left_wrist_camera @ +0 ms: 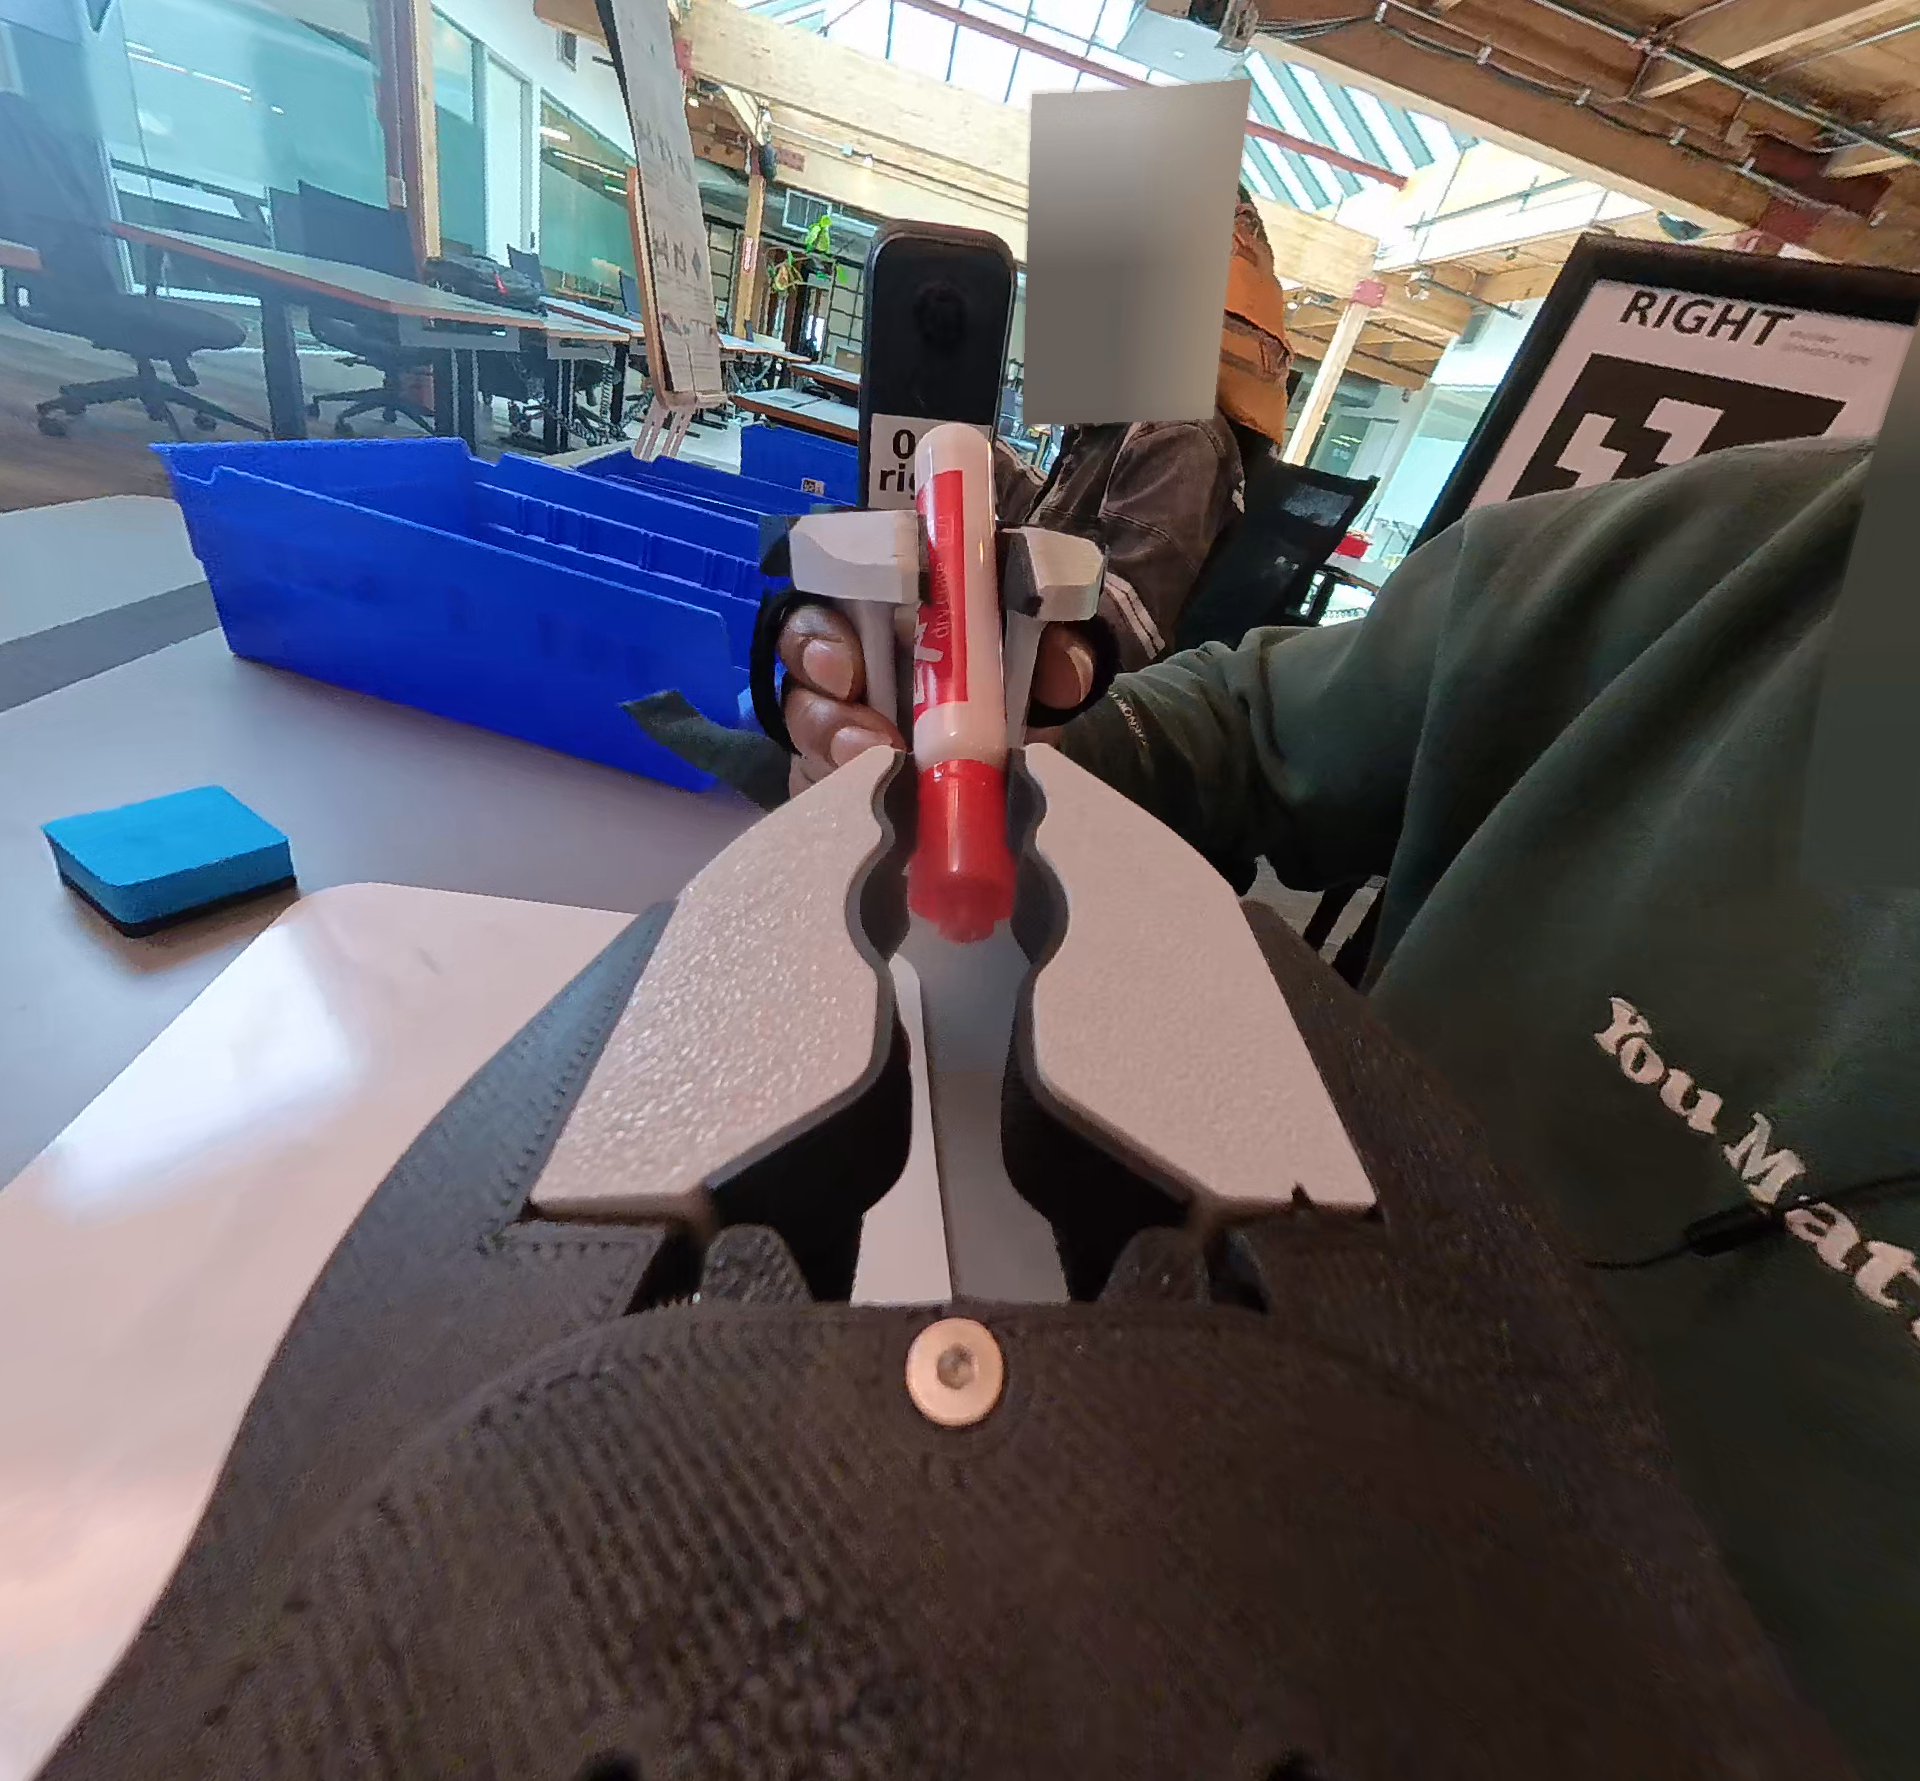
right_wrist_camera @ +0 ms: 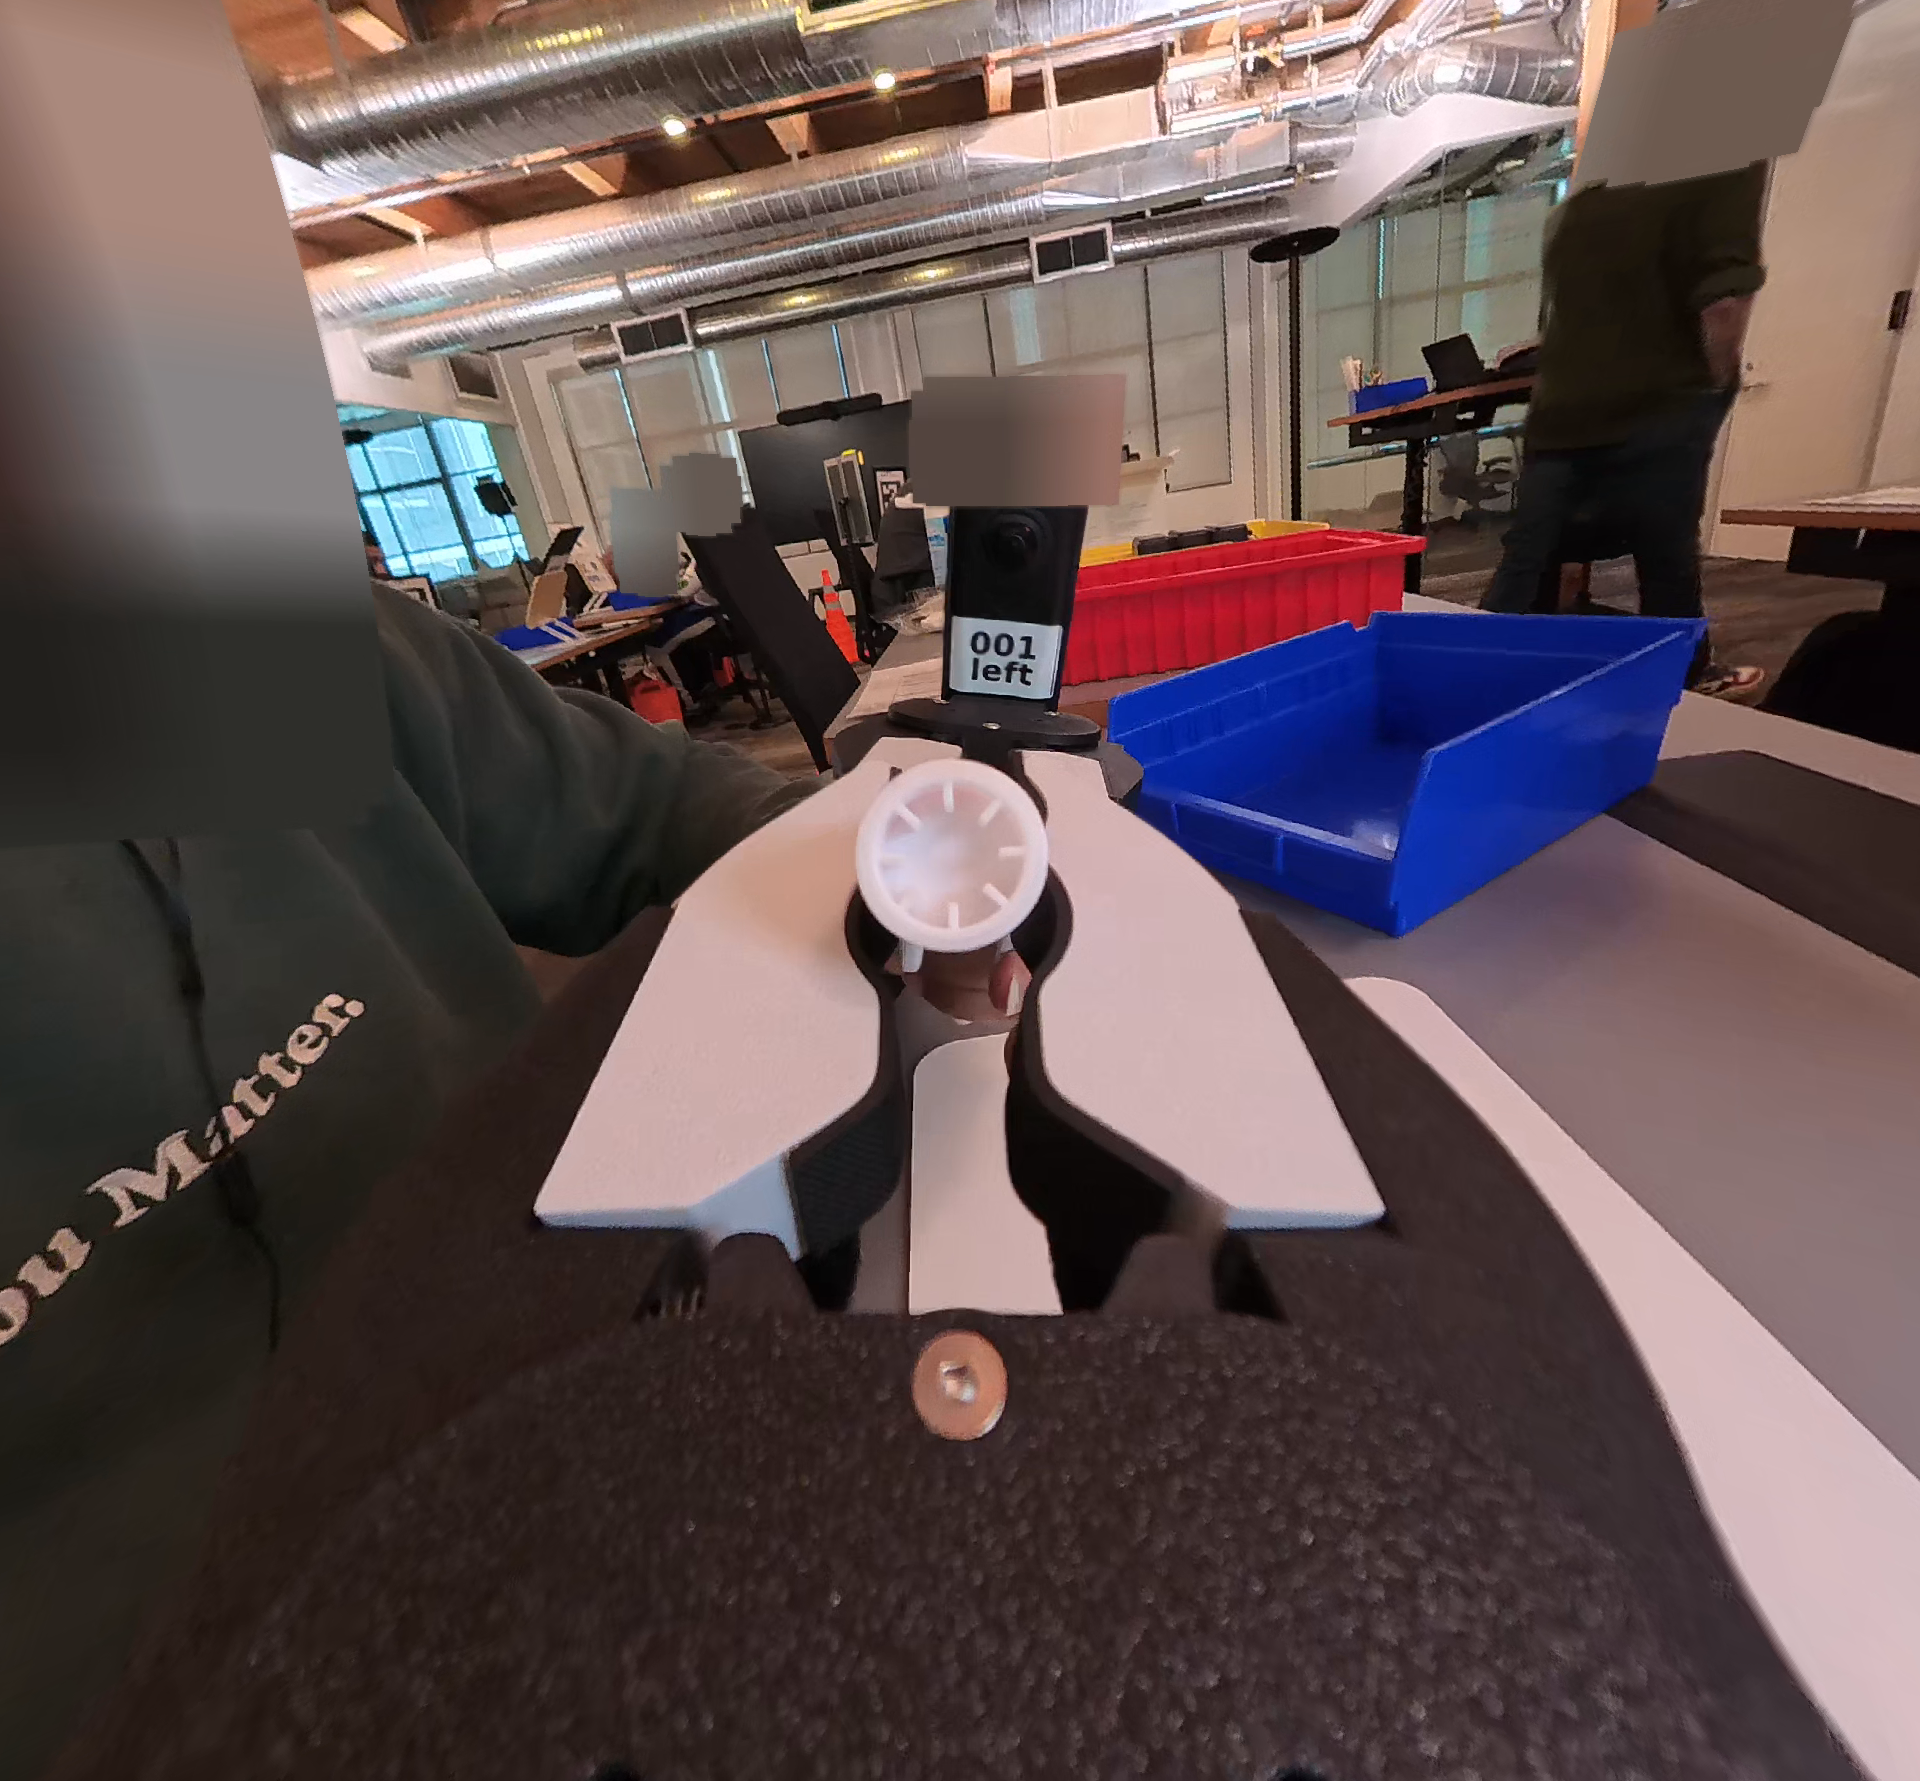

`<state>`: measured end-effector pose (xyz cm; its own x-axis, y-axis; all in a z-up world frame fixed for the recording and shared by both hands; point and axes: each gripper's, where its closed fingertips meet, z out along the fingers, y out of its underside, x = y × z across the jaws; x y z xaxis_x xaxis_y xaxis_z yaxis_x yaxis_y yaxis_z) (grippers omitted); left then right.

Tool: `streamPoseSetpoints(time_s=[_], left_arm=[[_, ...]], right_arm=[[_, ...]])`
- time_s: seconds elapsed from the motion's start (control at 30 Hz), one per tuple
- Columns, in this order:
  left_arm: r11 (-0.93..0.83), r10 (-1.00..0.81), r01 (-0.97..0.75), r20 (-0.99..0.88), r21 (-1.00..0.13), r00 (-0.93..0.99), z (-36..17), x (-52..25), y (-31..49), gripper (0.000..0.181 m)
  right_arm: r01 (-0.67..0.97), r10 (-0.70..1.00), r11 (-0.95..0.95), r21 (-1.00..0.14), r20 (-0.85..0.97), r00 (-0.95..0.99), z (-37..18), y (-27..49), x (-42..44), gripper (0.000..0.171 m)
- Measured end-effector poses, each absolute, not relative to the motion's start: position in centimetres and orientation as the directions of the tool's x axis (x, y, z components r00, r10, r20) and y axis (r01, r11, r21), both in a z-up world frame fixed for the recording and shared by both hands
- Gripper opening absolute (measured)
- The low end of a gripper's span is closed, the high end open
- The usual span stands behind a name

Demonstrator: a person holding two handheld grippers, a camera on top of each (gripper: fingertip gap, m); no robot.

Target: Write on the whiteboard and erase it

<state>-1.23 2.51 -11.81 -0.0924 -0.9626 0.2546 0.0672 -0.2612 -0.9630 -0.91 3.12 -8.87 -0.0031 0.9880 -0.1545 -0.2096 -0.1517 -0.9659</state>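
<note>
A dry-erase marker (left_wrist_camera: 961,609) with a white and red barrel and a red cap (left_wrist_camera: 958,848) is held level in the air between both grippers. My left gripper (left_wrist_camera: 956,781) is shut on the red cap end. My right gripper (left_wrist_camera: 958,568) faces it and is shut on the barrel. In the right wrist view the marker's white back end (right_wrist_camera: 951,853) shows end-on between my right gripper's (right_wrist_camera: 951,900) fingers, and the left gripper's camera mount (right_wrist_camera: 1003,609) stands beyond. The whiteboard (left_wrist_camera: 208,1160) lies flat on the table below; it also shows in the right wrist view (right_wrist_camera: 1538,1212). A blue eraser (left_wrist_camera: 166,858) lies beside it.
A blue bin (left_wrist_camera: 447,588) stands on the grey table behind the eraser; it also shows in the right wrist view (right_wrist_camera: 1403,765), with a red bin (right_wrist_camera: 1236,599) farther back. The holder's green sleeve (left_wrist_camera: 1558,796) is close on the right. Other people are in the background. My left and right fingertips are right by each other. Left tips and right tips are each some 30 centimeters from the blue eraser (left_wrist_camera: 166,858).
</note>
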Motion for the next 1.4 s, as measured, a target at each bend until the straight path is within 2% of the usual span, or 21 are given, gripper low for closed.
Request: streamPoseSetpoints(time_s=[0.27,0.3,0.33,0.37,0.4,0.43,0.5,0.67,0.93,1.1,1.4], left_arm=[[-0.389,-0.916,0.114,0.37,-0.914,-0.156,-11.0,-1.3,2.3,0.017],[-0.405,-0.912,0.125,0.391,-0.906,-0.123,-11.4,-2.2,3.2,0.017],[-0.467,-0.884,0.168,0.458,-0.868,-0.095,-12.0,-4.0,4.8,0.016],[-0.516,-0.856,0.195,0.504,-0.834,-0.114,-12.3,-5.3,5.4,0.016],[-0.448,-0.894,0.154,0.44,-0.881,-0.084,-12.5,-4.9,4.8,0.016],[-0.326,-0.945,0.087,0.32,-0.941,-0.069,-12.4,-3.8,3.7,0.016],[-0.171,-0.985,-0.003,0.171,-0.985,-0.017,-12.4,-2.2,3.9,0.016],[-0.056,-0.989,-0.152,0.033,-0.987,0.145,-14.8,-4.2,6.4,0.016],[0.01,-0.954,-0.284,-0.094,-0.959,0.283,-15.8,-8.7,9.1,0.016],[0.019,-0.934,-0.461,-0.18,-0.887,0.309,-18.4,-11.9,10.1,0.016],[-0.109,-0.951,-0.624,-0.102,-0.774,0.292,-23.3,-16.9,9.4,0.016]], right_arm=[[-0.206,0.994,-0.106,-0.973,-0.105,-0.017,-7.9,2.7,-0.7,0.018],[-0.259,0.993,-0.119,-0.959,-0.119,-0.017,-7.0,3.0,0.1,0.019],[-0.436,0.984,-0.166,-0.885,-0.177,-0.015,-3.8,4.5,3.4,0.018],[-0.506,0.986,-0.124,-0.853,-0.164,0.035,-1.7,5.7,7.0,0.017],[-0.435,0.991,-0.001,-0.9,-0.06,0.122,-1.7,5.2,7.5,0.018],[-0.354,0.993,0.038,-0.934,-0.005,0.121,-3.0,3.8,5.7,0.019],[-0.276,0.996,0.026,-0.961,0.002,0.088,-5.6,2.8,2.8,0.019],[-0.264,0.994,0.027,-0.964,-0.002,0.109,-5.3,4.1,4.0,0.019],[-0.143,0.99,-0.03,-0.989,-0.049,0.133,-8.6,5.1,2.9,0.02],[-0.088,0.989,-0.042,-0.995,-0.054,0.139,-9.9,5.3,2.3,0.02],[-0.084,0.983,-0.096,-0.992,-0.108,0.15,-10.8,6.3,2.5,0.02]])
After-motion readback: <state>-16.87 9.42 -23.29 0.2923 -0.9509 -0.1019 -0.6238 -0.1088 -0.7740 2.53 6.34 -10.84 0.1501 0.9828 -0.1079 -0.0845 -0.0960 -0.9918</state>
